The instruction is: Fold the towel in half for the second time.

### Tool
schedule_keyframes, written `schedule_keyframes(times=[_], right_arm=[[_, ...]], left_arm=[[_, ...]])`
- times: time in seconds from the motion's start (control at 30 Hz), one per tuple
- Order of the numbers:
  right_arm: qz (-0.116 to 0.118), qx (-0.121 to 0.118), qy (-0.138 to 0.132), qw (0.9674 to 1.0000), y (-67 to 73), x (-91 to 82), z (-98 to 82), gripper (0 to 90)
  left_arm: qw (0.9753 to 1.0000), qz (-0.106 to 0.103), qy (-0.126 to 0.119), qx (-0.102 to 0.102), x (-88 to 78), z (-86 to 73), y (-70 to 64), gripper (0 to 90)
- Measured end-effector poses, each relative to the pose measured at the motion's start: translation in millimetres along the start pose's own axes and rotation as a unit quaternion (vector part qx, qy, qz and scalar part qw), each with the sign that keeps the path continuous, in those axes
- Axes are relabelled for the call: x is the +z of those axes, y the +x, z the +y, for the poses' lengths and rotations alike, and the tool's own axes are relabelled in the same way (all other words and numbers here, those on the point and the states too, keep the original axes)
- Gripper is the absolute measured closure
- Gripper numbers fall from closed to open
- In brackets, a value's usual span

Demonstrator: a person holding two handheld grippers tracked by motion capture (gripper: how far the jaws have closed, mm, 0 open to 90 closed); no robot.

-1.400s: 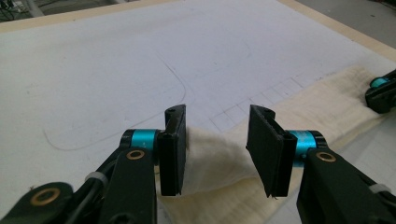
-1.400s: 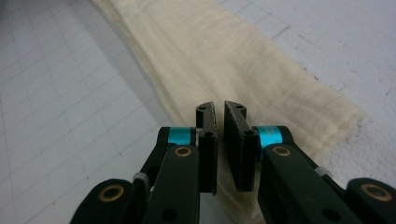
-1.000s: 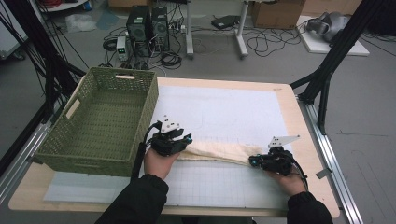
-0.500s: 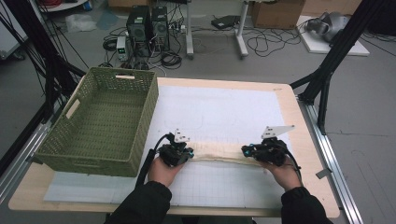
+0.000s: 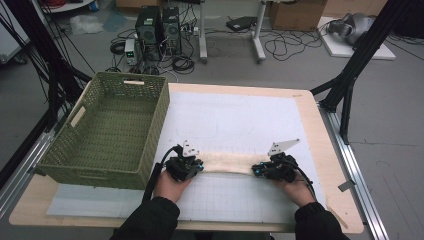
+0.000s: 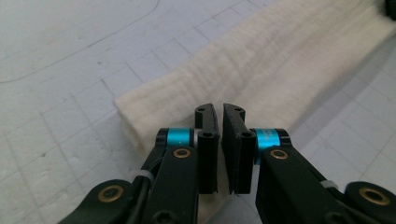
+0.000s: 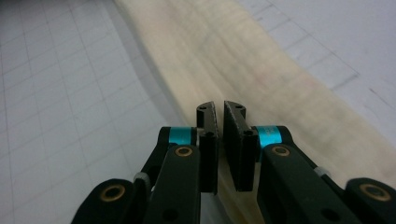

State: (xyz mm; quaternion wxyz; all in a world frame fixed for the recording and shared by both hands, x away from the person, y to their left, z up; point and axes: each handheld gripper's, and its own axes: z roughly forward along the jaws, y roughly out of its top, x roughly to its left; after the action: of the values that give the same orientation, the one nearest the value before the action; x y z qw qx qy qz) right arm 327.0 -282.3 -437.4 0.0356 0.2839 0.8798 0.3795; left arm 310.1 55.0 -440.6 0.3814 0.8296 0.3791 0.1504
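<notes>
Both grippers sit low in the frame, jaws nearly closed. Left gripper (image 5: 192,167), having just pinched in, grips one end of the folded cream towel (image 5: 227,163); right gripper (image 5: 258,171) clamps the other end. That towel lies stretched between them on the white grid mat (image 5: 240,120). Off to the left stands a green wicker basket (image 5: 157,120).

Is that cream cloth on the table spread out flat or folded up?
Folded: the cream cloth lies as a narrow band, with a thick doubled edge in the left gripper view.

Fuzzy cream cloth strip (image 5: 227,163); woven green basket (image 5: 107,130)
</notes>
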Motion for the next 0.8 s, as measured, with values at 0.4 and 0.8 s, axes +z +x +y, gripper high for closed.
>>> schedule_keyframes(times=[0.4, 0.8], right_arm=[[-0.019, -0.003, -0.022, 0.9996, -5.6, -23.9, -16.6, 77.0], [-0.057, -0.008, -0.018, 0.9982, -20.4, -31.9, -31.0, 69.8]], left_arm=[[0.9999, 0.012, -0.006, 0.008, -1.8, -3.6, 0.6, 82.5], [0.9999, 0.010, -0.007, 0.008, -1.4, -3.7, 1.6, 82.2]])
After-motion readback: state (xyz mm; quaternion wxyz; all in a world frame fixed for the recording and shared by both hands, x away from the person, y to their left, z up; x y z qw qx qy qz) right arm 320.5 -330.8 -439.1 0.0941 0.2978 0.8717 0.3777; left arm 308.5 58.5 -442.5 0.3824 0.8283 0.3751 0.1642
